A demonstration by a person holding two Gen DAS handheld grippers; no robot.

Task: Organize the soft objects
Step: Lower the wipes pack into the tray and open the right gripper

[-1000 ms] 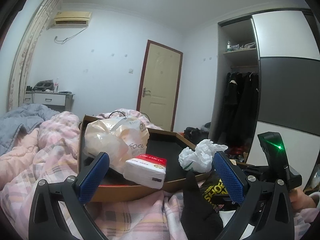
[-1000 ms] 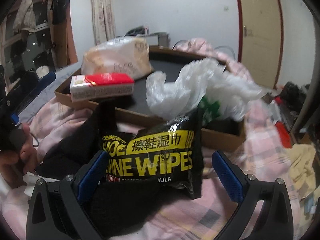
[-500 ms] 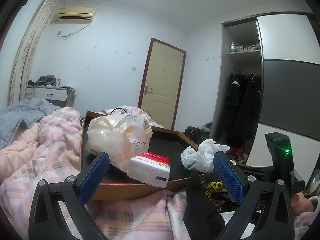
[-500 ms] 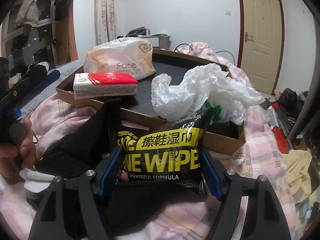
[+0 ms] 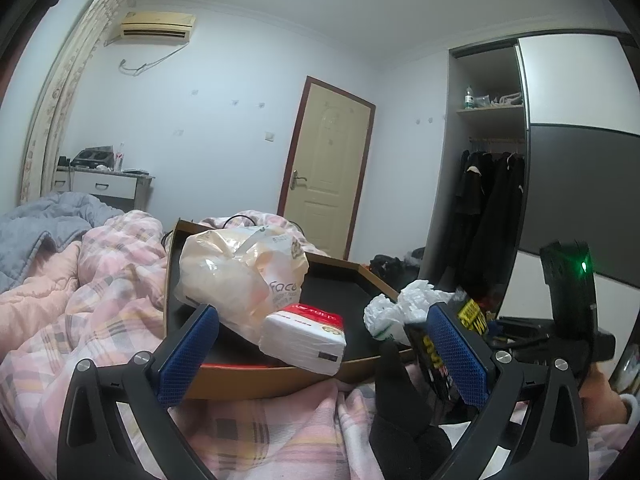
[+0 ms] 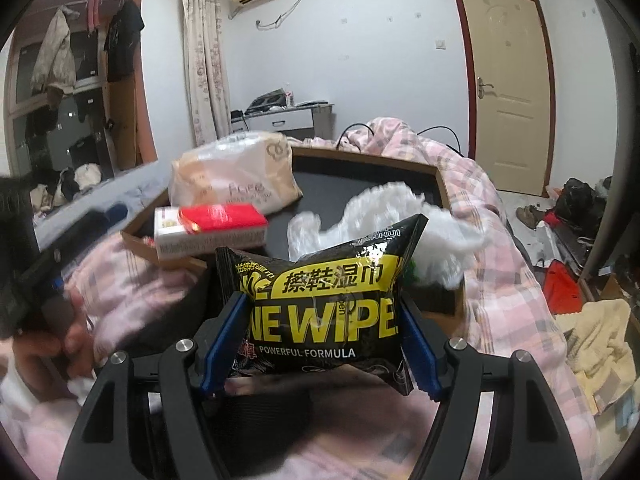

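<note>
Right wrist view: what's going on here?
A person is tidying soft items on a bed. The right tool is shut on a black-and-yellow wipes pack, held just in front of the cardboard tray. The tray already holds a face-tissue bag, a red-topped tissue pack and a crumpled white plastic bag. The left tool is open and empty.

**A lived-in bedroom at home**

A rumpled pink plaid quilt [image 5: 100, 292] covers the bed. A wardrobe [image 5: 576, 184] with a sliding door stands open, dark coats [image 5: 492, 196] hanging inside. A cream door [image 5: 326, 176], a wall air conditioner [image 5: 158, 26], a floral curtain [image 6: 204, 60] and a small dresser [image 5: 104, 188] line the walls.
</note>
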